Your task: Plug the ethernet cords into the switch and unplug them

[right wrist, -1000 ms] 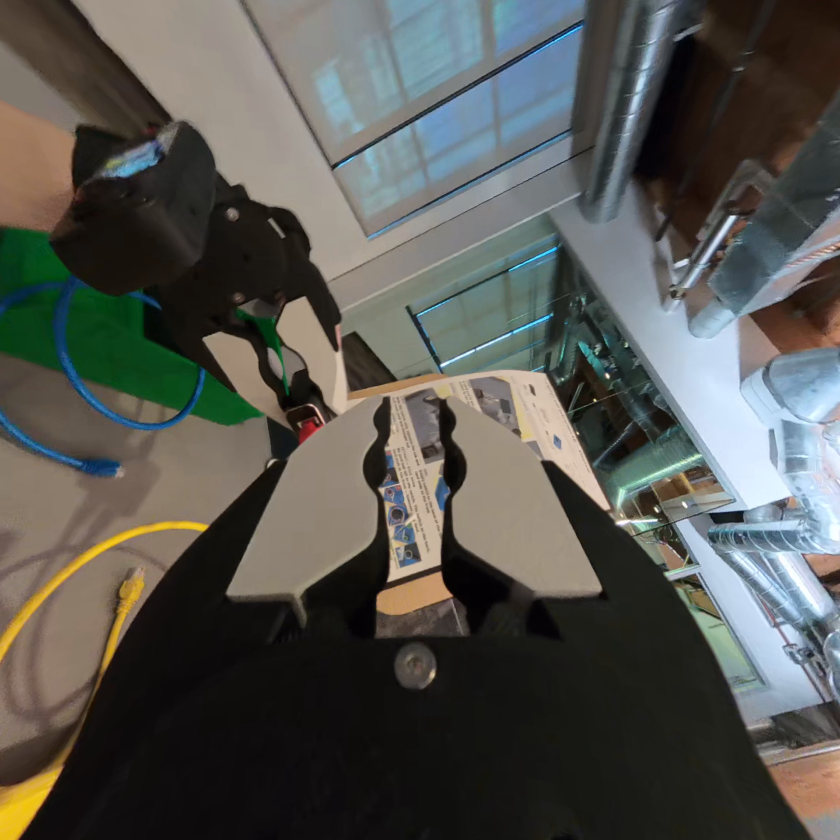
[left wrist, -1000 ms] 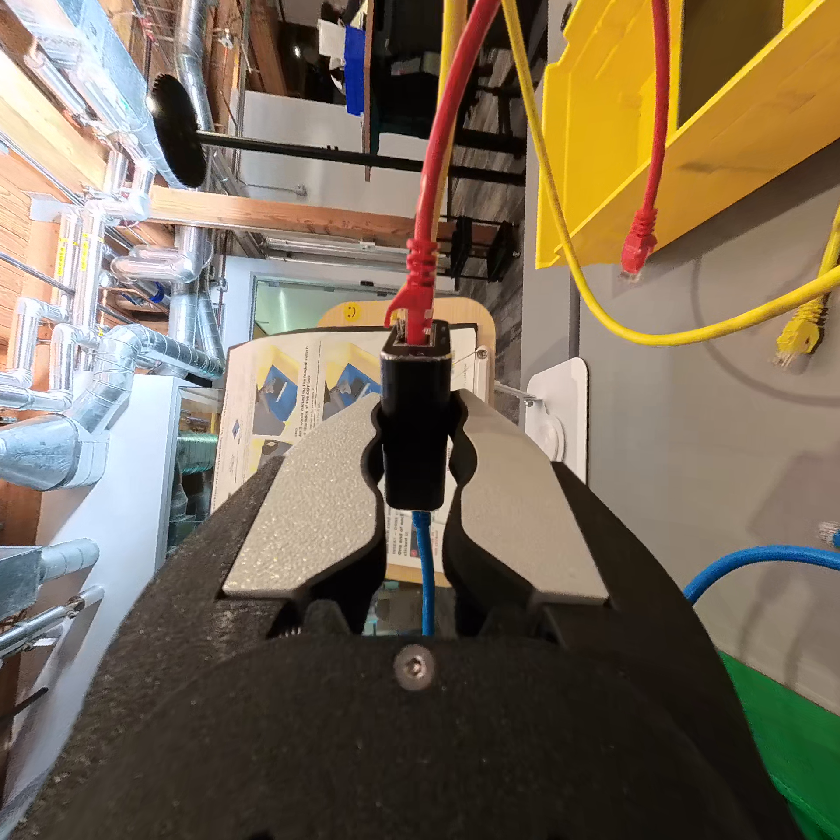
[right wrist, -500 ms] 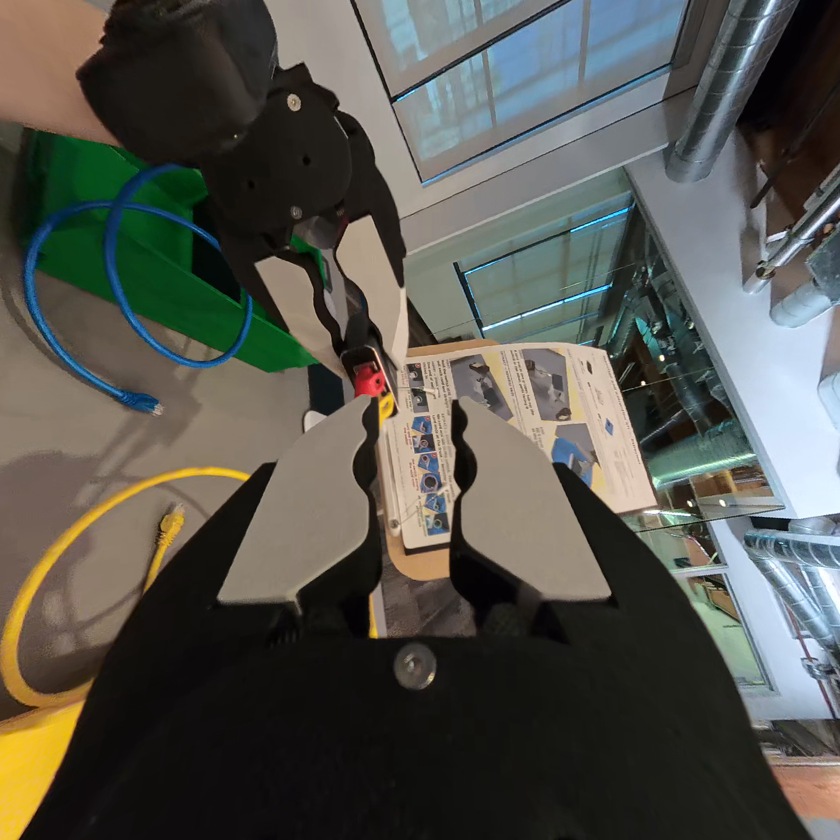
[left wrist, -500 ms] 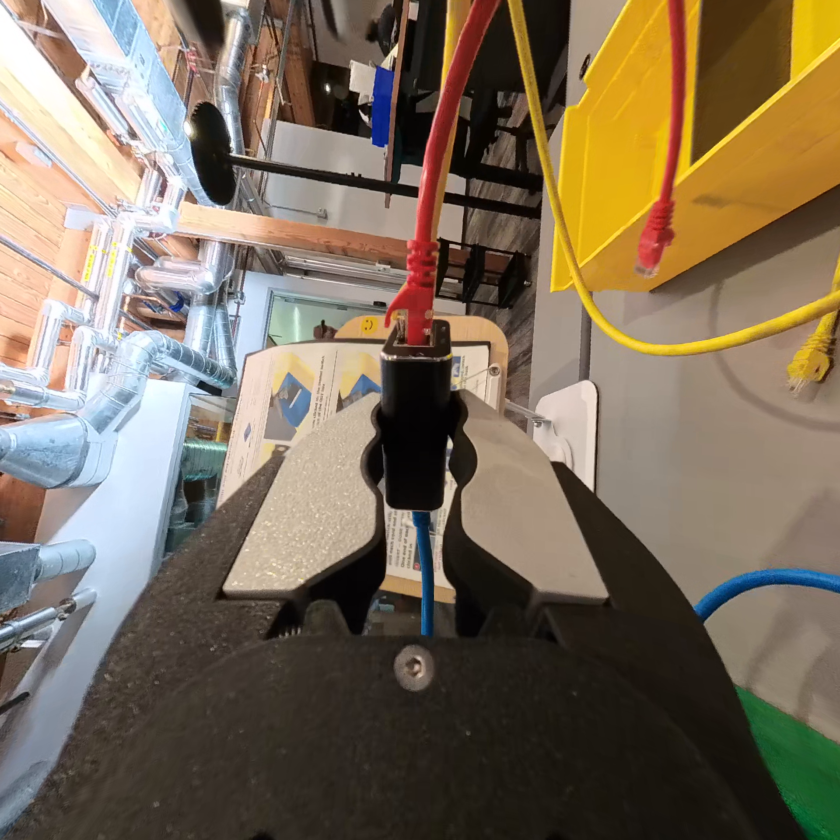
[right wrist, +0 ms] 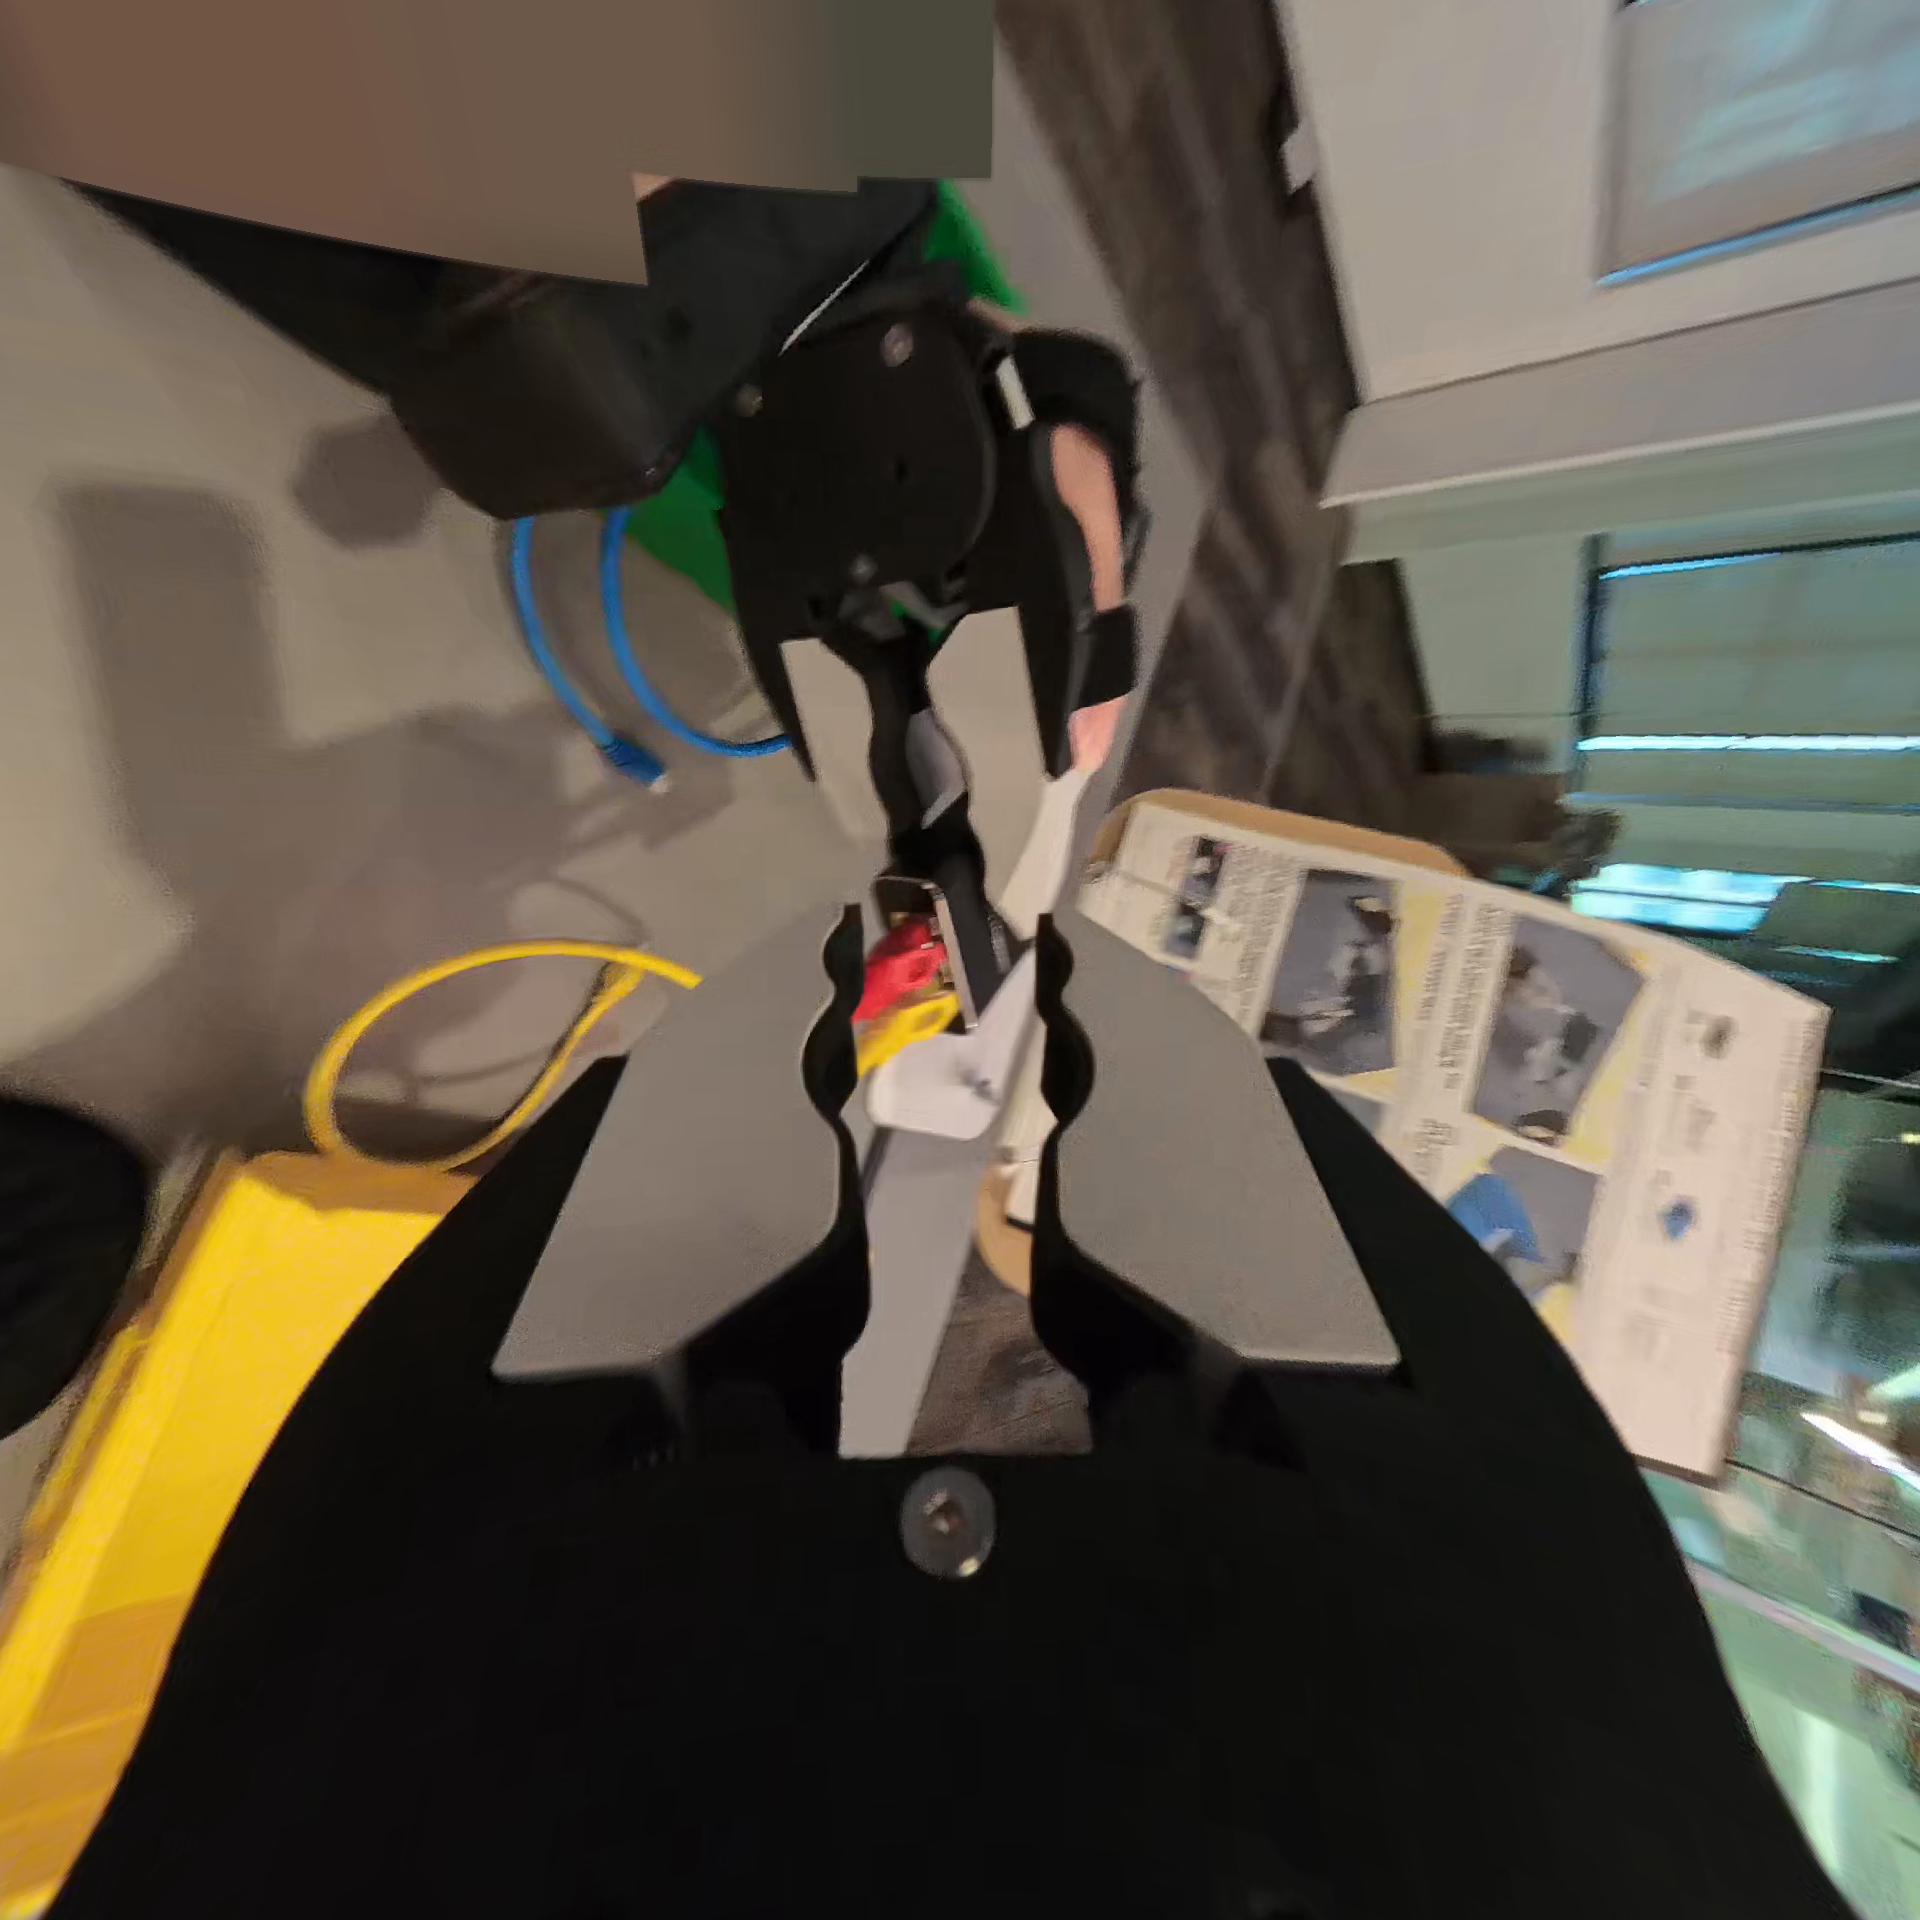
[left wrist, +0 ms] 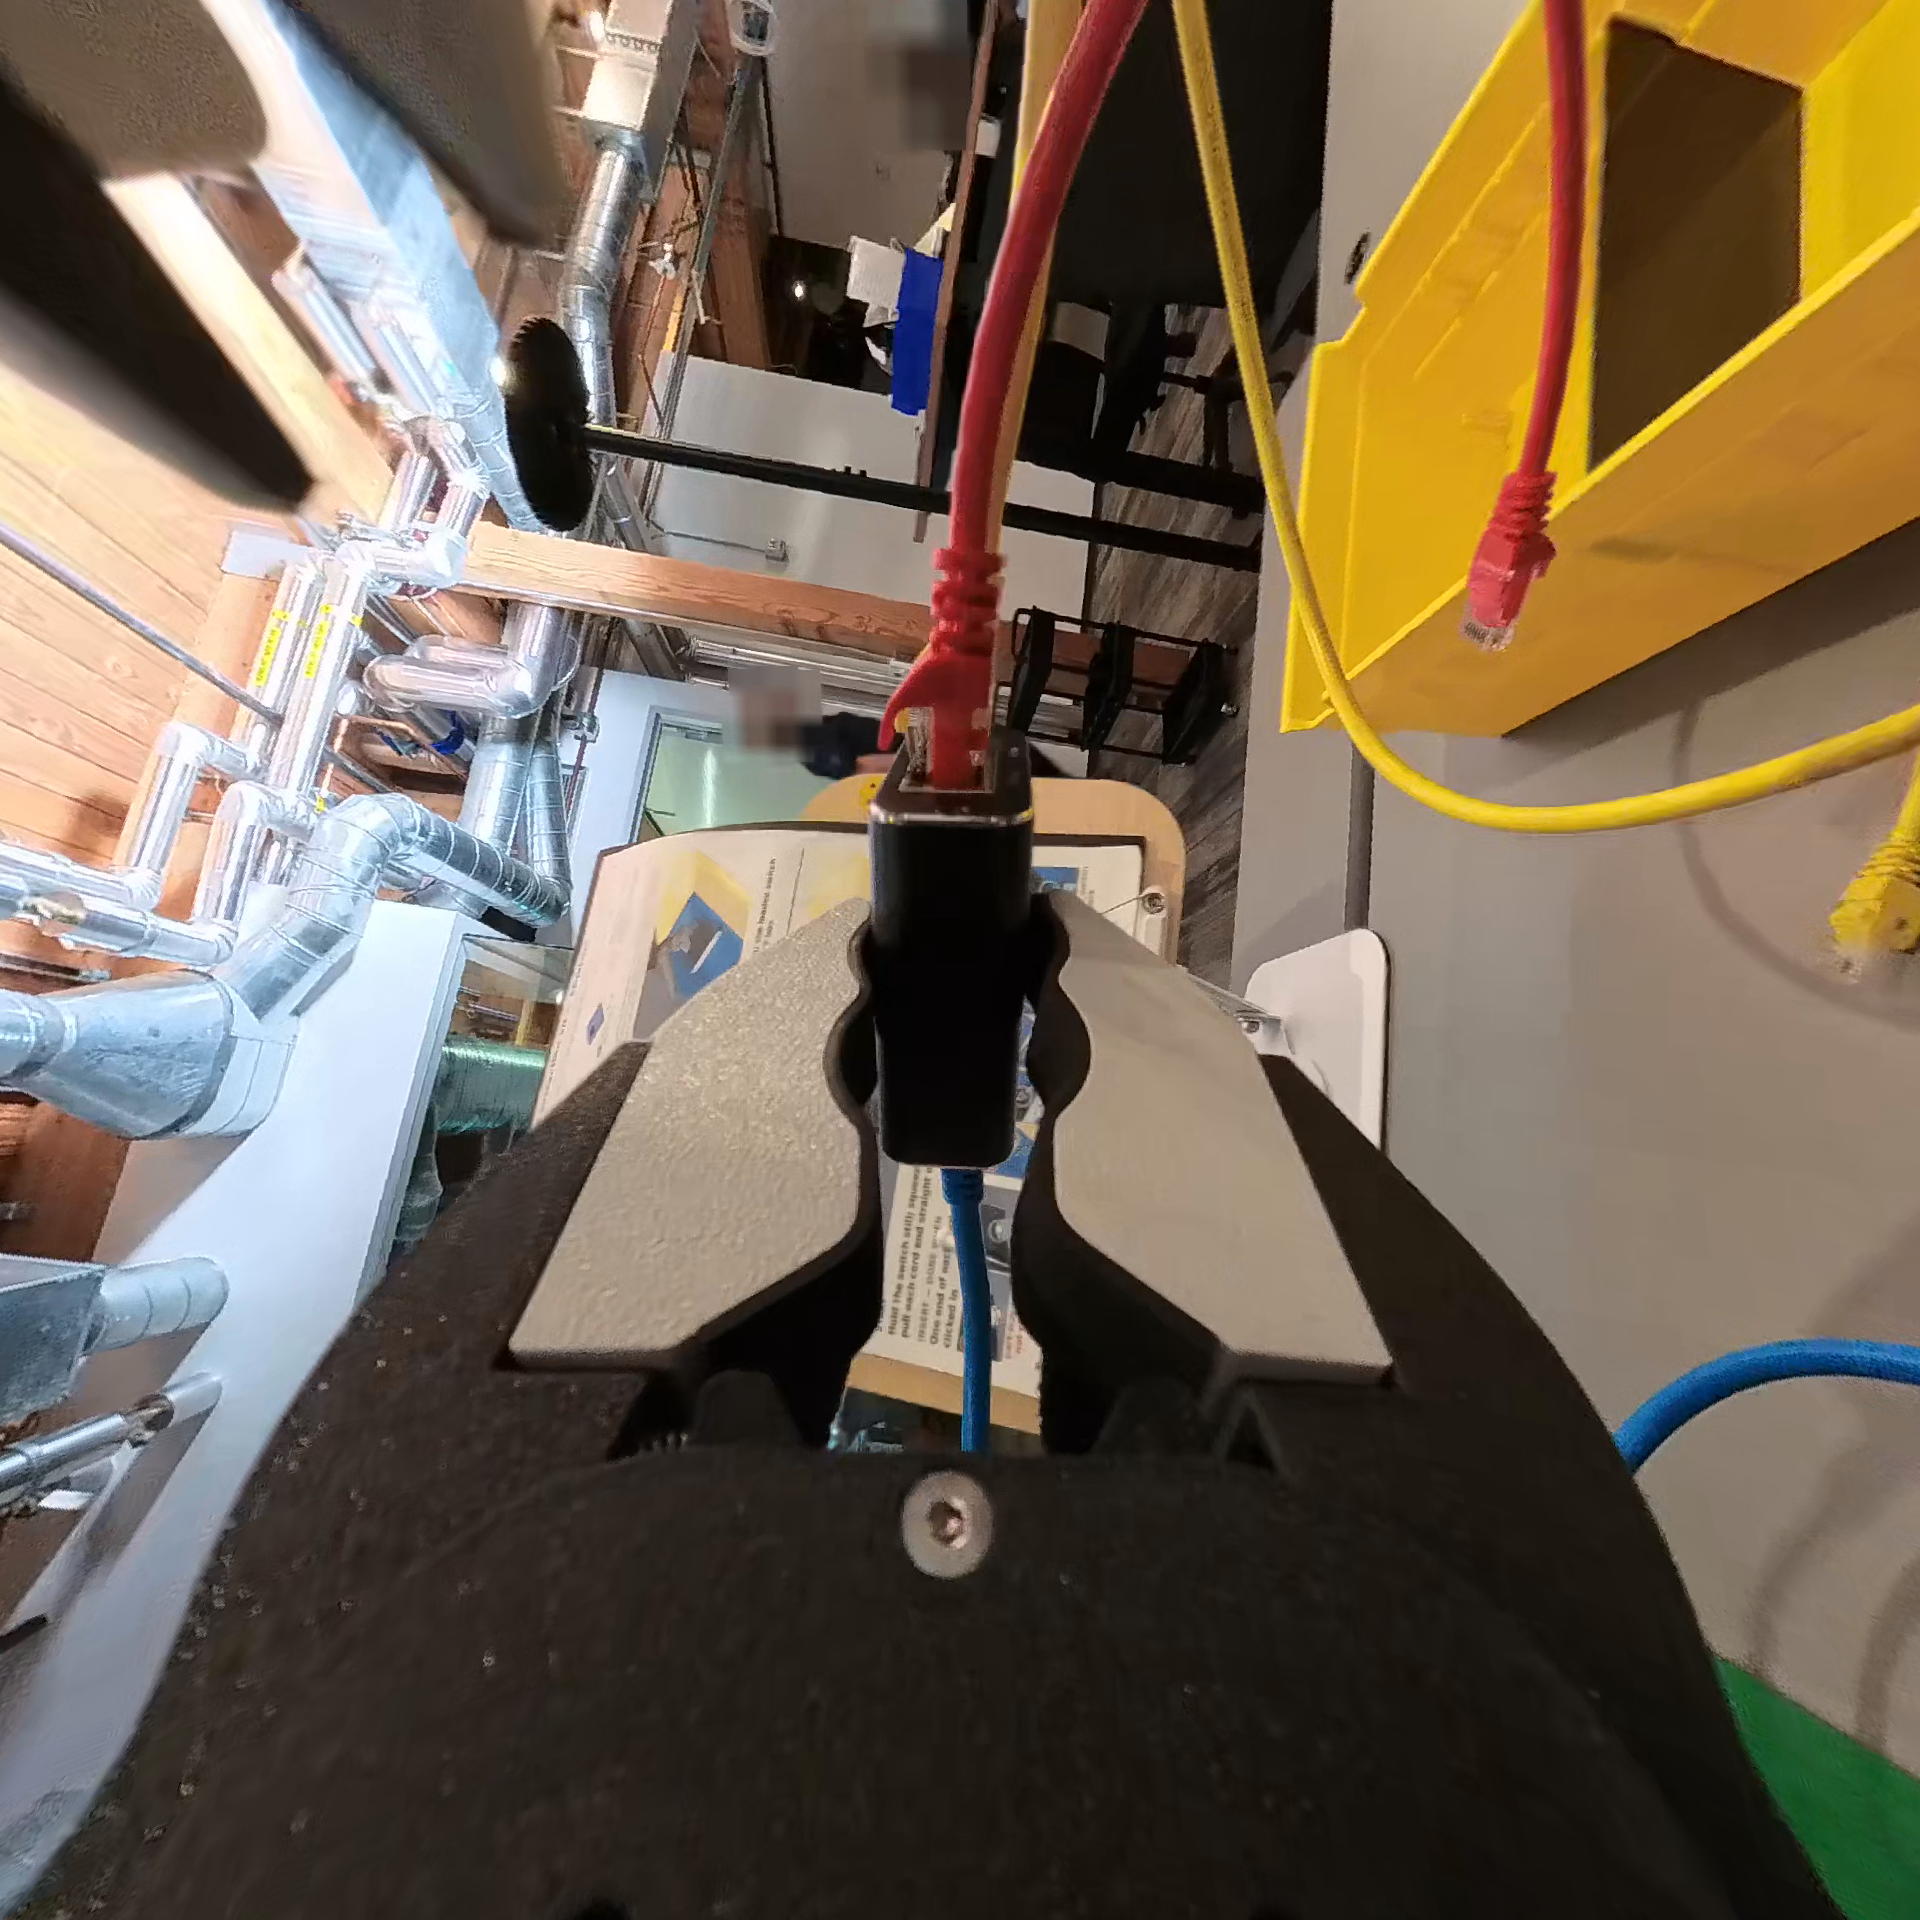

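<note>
1. While the left gripper (left wrist: 951,997) is clamped on the small black switch (left wrist: 948,977), that switch stands upright betw. its two grey fingers (left wrist: 727,1132), in mid-air above the grey table (left wrist: 1621,1091).
2. Red cord (left wrist: 987,343) is plugged into the switch's far end; its boot sits just above the port. Blue cord (left wrist: 971,1309) runs from the near end, down betw. the fingers.
3. Behind the switch: a printed instruction sheet (left wrist: 717,914) on a wooden board, w/ a white stand (left wrist: 1325,1018) beside it.
4. Further right, left wrist view: yellow bin (left wrist: 1714,499) on the table, the red cord's free plug (left wrist: 1501,566) hanging in front of it, a yellow cord (left wrist: 1475,805) looping under, its plug (left wrist: 1883,899) near the edge.
5. Right gripper (right wrist: 945,940) is spread apart, nothing in it, tips just short of the red plug and switch (right wrist: 951,935). View is blurred, so contact can't be told.
6. Right wrist view also shows the left gripper (right wrist: 914,821) facing in, blue cord (right wrist: 634,665) coiled on the table.
</note>
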A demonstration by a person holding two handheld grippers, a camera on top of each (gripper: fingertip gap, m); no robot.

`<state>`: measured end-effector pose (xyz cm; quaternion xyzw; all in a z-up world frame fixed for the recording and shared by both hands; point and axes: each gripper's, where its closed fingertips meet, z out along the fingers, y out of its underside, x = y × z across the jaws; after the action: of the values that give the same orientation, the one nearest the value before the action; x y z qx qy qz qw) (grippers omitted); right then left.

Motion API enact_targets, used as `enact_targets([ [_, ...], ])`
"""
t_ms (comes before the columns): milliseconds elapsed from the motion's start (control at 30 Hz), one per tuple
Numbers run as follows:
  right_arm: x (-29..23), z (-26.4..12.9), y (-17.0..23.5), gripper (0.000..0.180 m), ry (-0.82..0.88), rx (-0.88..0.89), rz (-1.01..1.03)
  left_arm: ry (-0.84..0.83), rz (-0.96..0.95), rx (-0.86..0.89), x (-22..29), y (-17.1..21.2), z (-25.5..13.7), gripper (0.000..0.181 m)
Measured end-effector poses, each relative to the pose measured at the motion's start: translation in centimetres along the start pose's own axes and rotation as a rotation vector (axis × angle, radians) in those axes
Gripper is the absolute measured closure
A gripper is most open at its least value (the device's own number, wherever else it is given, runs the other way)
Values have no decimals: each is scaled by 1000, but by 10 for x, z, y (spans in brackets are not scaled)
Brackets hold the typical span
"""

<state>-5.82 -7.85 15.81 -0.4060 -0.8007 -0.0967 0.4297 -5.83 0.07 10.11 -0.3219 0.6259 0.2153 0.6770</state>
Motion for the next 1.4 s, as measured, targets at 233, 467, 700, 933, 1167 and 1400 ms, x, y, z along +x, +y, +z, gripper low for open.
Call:
enact_targets([
  [233, 1, 28, 24, 139, 82, -211, 38, -14, -32, -4, -7, -1, -4, 156],
  [467, -3, 31, 20, 155, 188, -281, -12, -11, -75, 30, -12, -6, -8, 156],
  [700, -2, 35, 27, 150, 252, -384, -50, -12, -65, 1, -12, -3, -6, 156],
  [933, -7, 38, 24, 148, 245, -434, -43, -23, -65, -21, -15, -1, -6, 156],
  [1167, 1, 35, 30, 155, 302, -420, -100, -46, -89, 52, -22, -14, -13, 157],
  [1400, 2, 29, 26, 162, 380, -374, -149, -53, -90, 55, -24, -15, -14, 156],
])
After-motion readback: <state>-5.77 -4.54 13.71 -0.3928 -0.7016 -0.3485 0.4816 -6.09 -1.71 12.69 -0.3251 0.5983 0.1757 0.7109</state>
